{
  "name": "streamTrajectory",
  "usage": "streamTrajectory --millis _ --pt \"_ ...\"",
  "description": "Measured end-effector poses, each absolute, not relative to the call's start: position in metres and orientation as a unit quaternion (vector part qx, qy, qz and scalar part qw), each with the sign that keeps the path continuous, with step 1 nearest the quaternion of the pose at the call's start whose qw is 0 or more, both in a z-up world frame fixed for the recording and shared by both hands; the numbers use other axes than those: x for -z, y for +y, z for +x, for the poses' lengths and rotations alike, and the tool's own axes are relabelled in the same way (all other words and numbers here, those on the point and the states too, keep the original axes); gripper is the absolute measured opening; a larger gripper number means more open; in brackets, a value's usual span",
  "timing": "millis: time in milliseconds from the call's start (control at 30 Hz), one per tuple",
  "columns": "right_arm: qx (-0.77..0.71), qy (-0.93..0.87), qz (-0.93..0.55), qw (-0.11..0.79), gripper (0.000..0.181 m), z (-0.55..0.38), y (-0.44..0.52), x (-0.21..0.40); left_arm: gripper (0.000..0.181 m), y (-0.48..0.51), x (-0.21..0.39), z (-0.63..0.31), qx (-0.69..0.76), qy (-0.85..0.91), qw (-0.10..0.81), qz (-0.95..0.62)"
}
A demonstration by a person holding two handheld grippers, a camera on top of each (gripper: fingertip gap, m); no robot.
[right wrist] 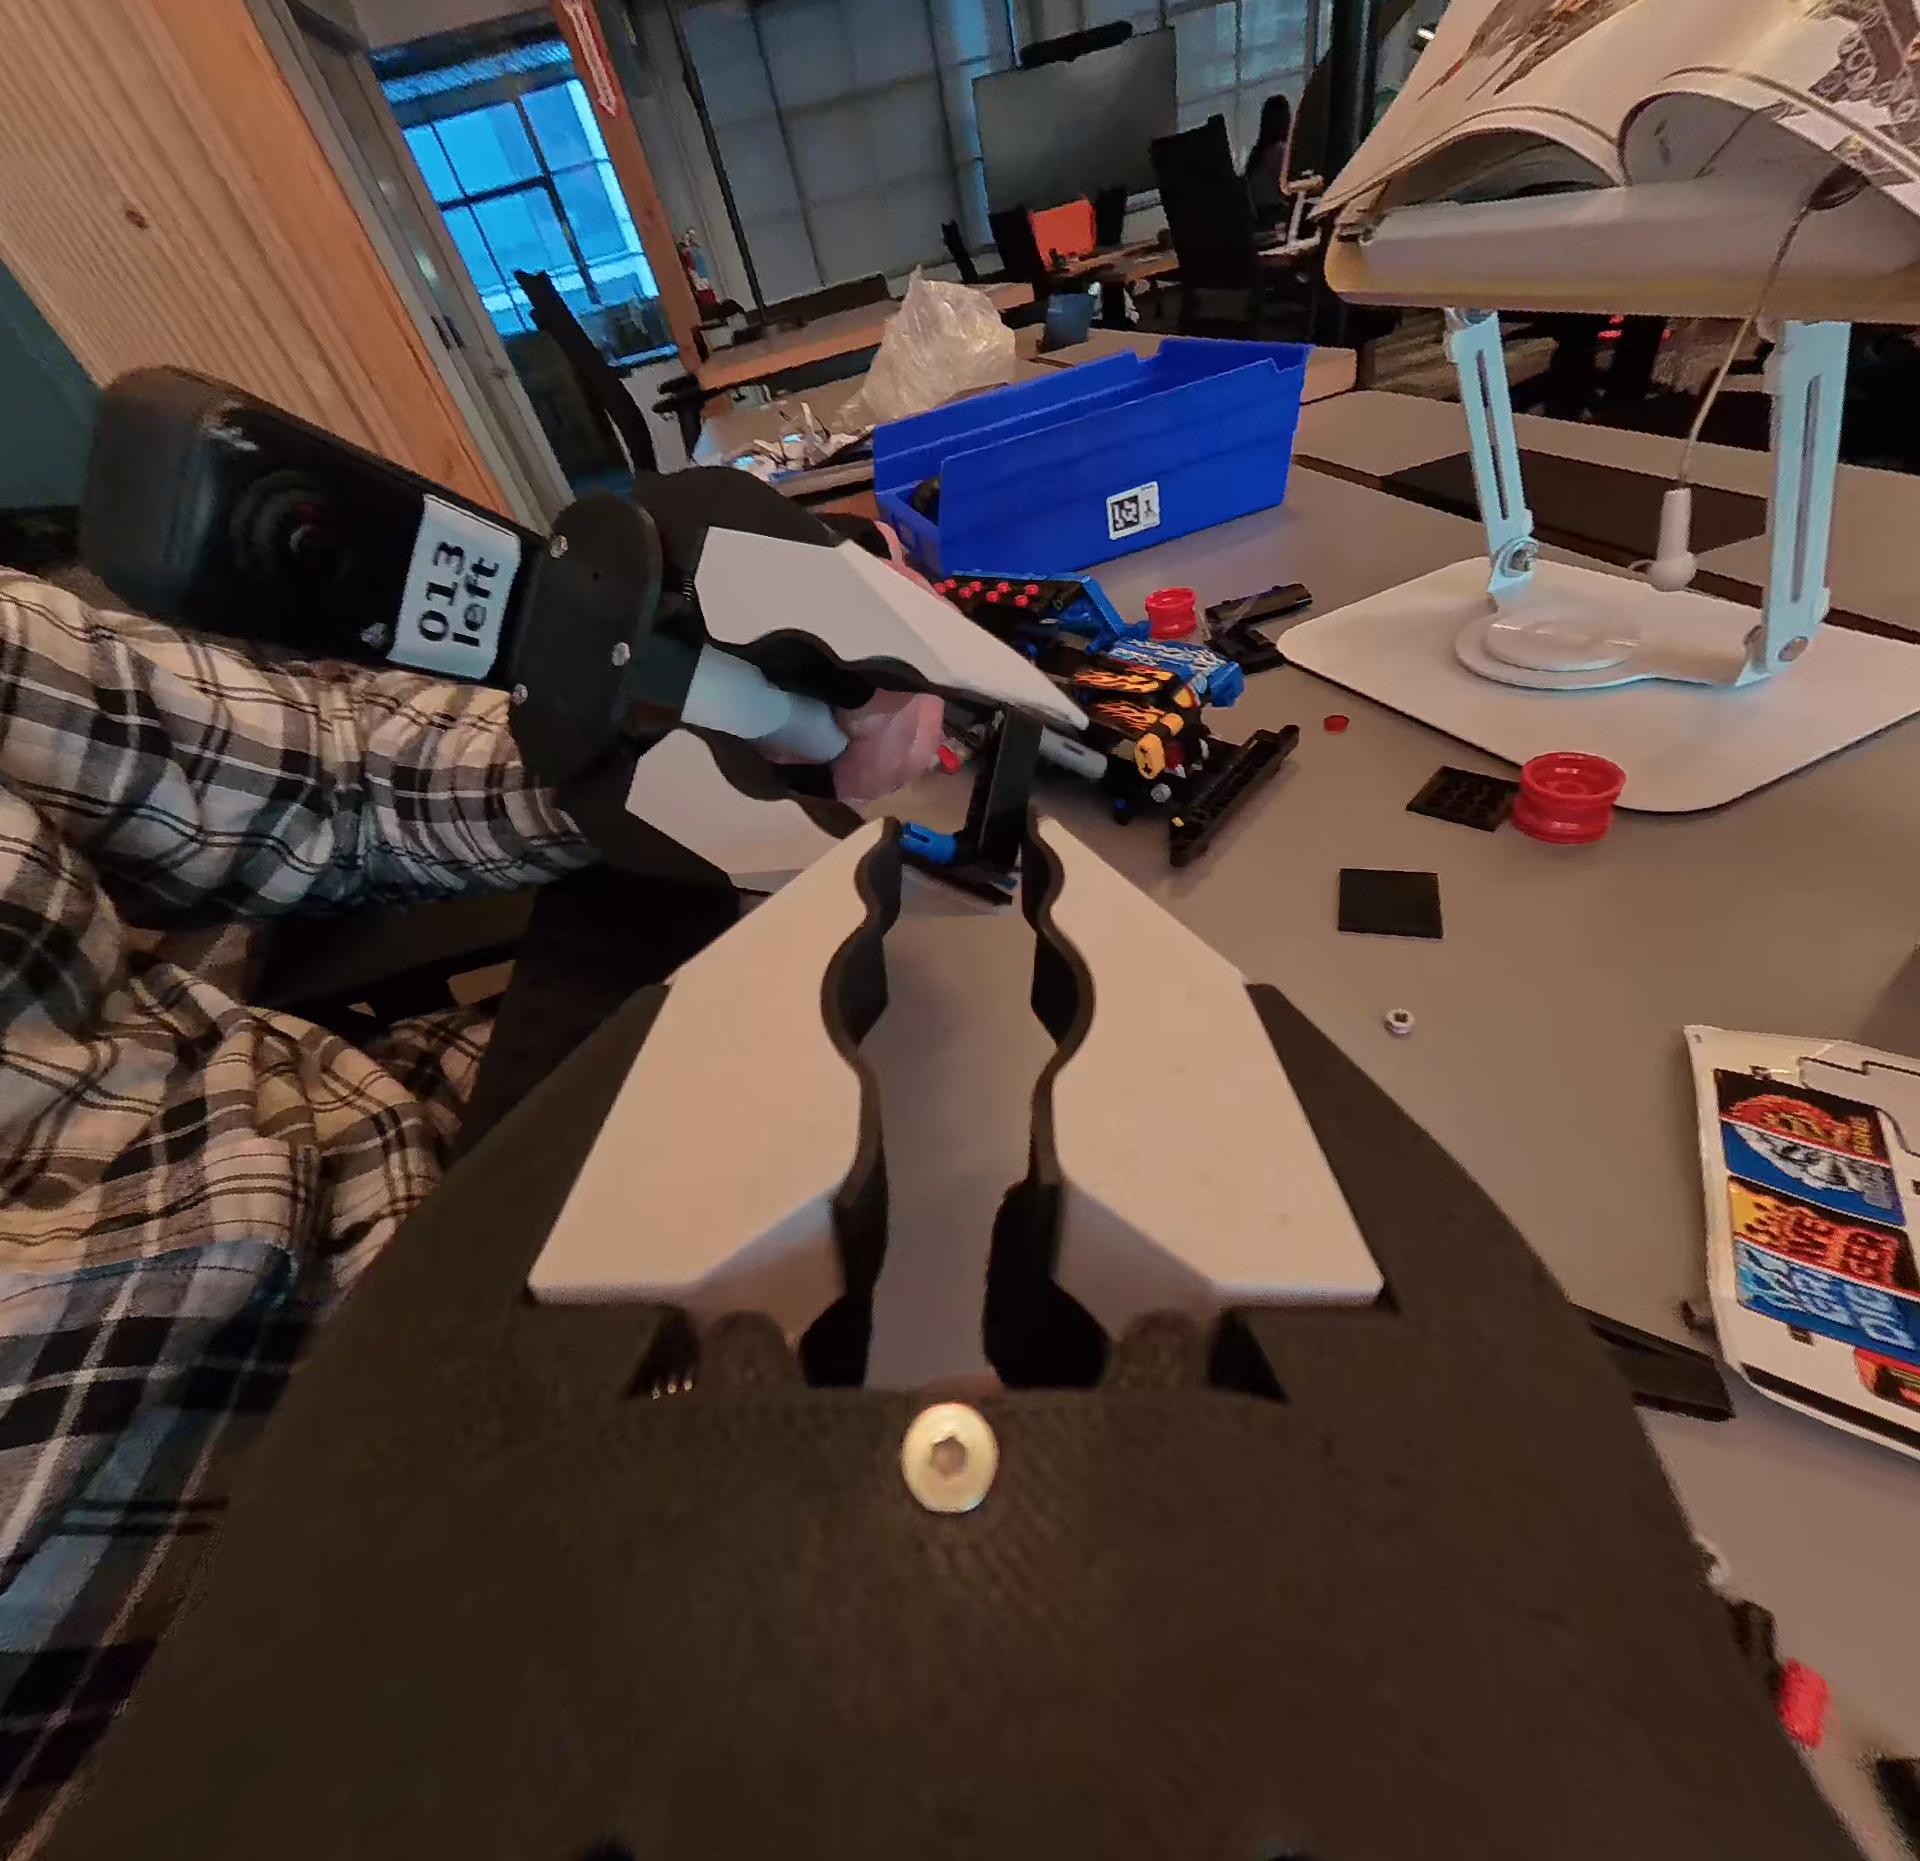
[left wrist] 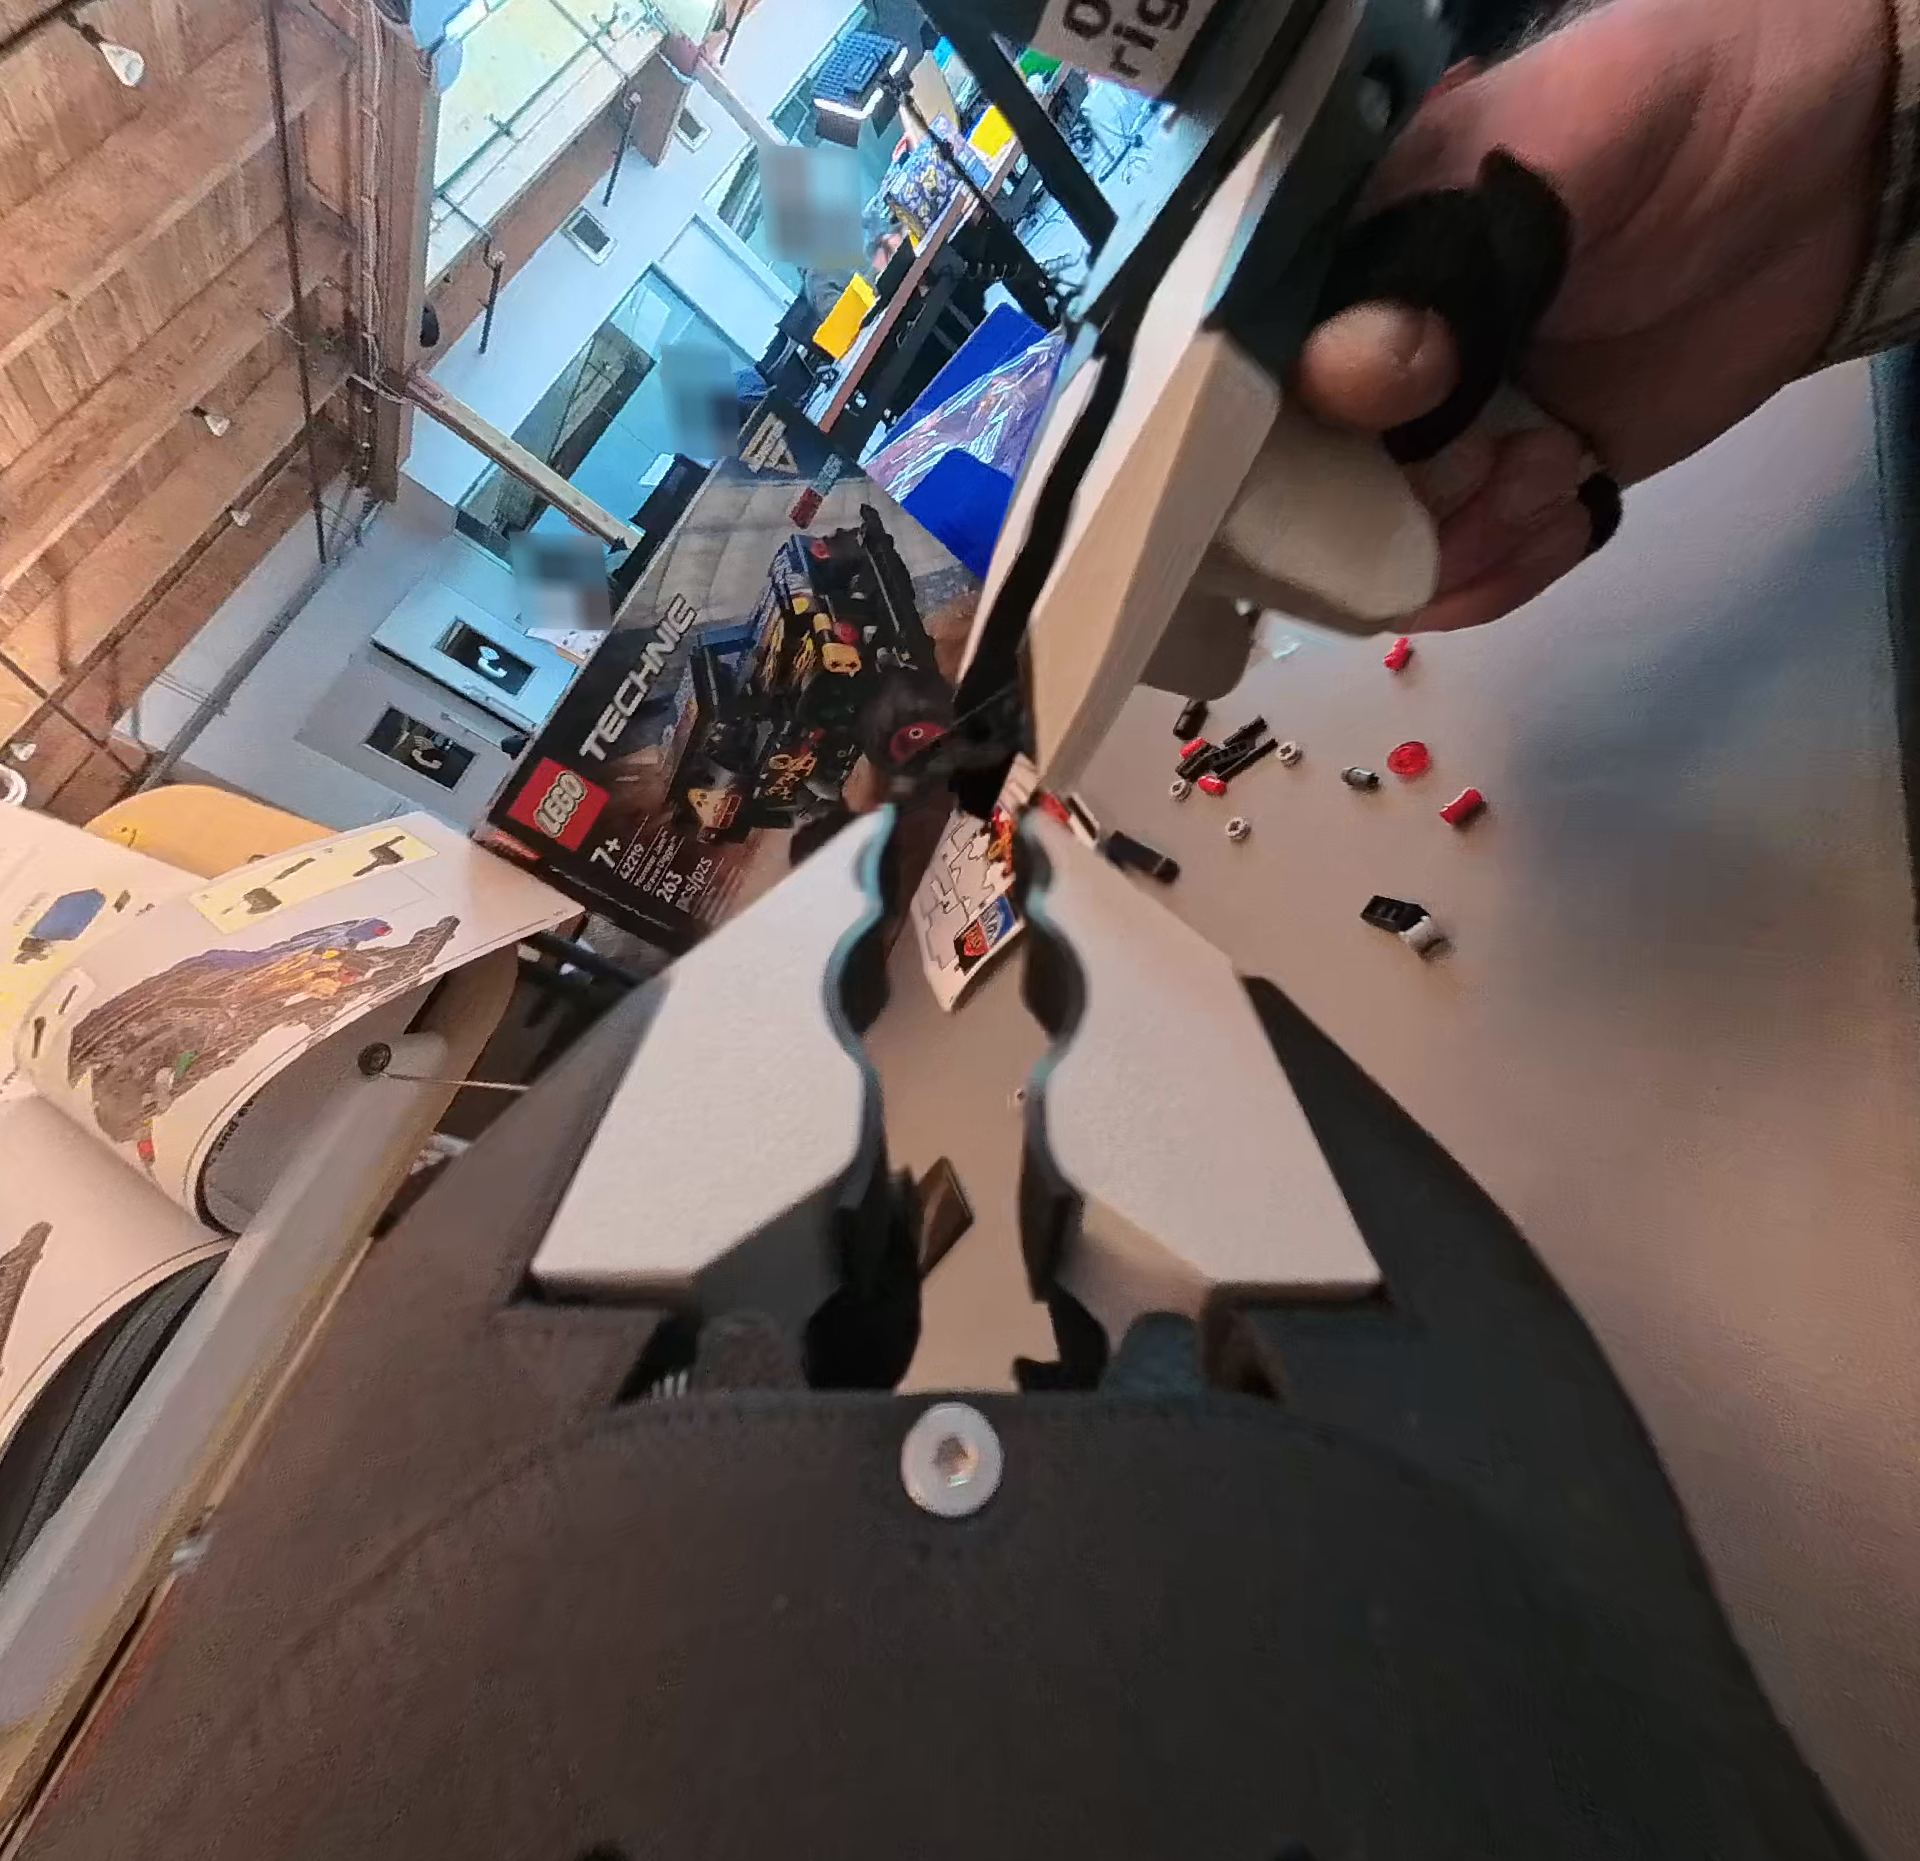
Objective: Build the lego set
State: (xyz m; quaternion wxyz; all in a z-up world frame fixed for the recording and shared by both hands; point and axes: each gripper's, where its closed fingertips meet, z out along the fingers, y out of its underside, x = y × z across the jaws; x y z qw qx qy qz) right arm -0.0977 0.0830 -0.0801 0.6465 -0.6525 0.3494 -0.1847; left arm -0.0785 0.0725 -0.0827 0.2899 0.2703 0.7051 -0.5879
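Note:
My left gripper (left wrist: 958, 824) and my right gripper (right wrist: 961, 835) meet tip to tip above the grey table (right wrist: 1558, 980). Both close on one small black Lego assembly (right wrist: 1000, 793): an upright black beam on a short base with a blue pin (right wrist: 928, 843). In the left wrist view the assembly (left wrist: 977, 762) is blurred and shows a red round part (left wrist: 914, 741). The right gripper reaches in from the upper right there. The partly built blue, black and flame-patterned truck (right wrist: 1143, 689) lies on the table just behind.
Two red wheels (right wrist: 1567, 795) (right wrist: 1171, 611) and a black plate (right wrist: 1390, 902) lie by the white stand (right wrist: 1455, 689) holding the instruction booklet (right wrist: 1621, 66). Around them are a blue bin (right wrist: 1091, 461), a sticker sheet (right wrist: 1808, 1240), the set's box (left wrist: 707, 751) and loose small parts (left wrist: 1236, 751). Left and right tips are no more than a few centimetres apart.

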Motion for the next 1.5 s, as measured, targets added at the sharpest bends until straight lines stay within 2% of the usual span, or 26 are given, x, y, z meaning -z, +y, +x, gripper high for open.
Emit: streamTrajectory --millis 33,400,467,533,933,1200,1300,1500 --pt "0.173 0.343 -0.651 0.655 0.023 -0.1 0.085 0.078 0.013 0.073 0.083 -0.078 0.589 0.705 0.288 0.27" --pt "0.178 0.332 -0.663 0.647 0.026 -0.102 0.089 0.08 0.015 0.069 0.085 -0.081 0.594 0.708 0.268 0.271" --pt "0.184 0.329 -0.665 0.644 0.027 -0.102 0.09 0.08 0.006 0.069 0.087 -0.083 0.595 0.71 0.259 0.274" --pt "0.187 0.326 -0.666 0.644 0.03 -0.102 0.09 0.08 0.005 0.069 0.088 -0.084 0.594 0.708 0.263 0.277" --pt "0.188 0.332 -0.672 0.635 0.025 -0.102 0.085 0.083 0.003 0.069 0.094 -0.083 0.585 0.719 0.245 0.283" --pt "0.222 0.398 -0.593 0.664 0.019 -0.096 0.03 0.068 0.021 0.073 0.146 -0.088 0.5 0.813 0.092 0.283" --pt "0.216 0.403 -0.601 0.656 0.02 -0.095 0.032 0.073 0.023 0.07 0.176 -0.094 0.437 0.834 0.1 0.322" --pt "0.206 0.405 -0.61 0.649 0.02 -0.094 0.035 0.079 0.012 0.066 0.206 -0.1 0.384 0.849 0.107 0.347"
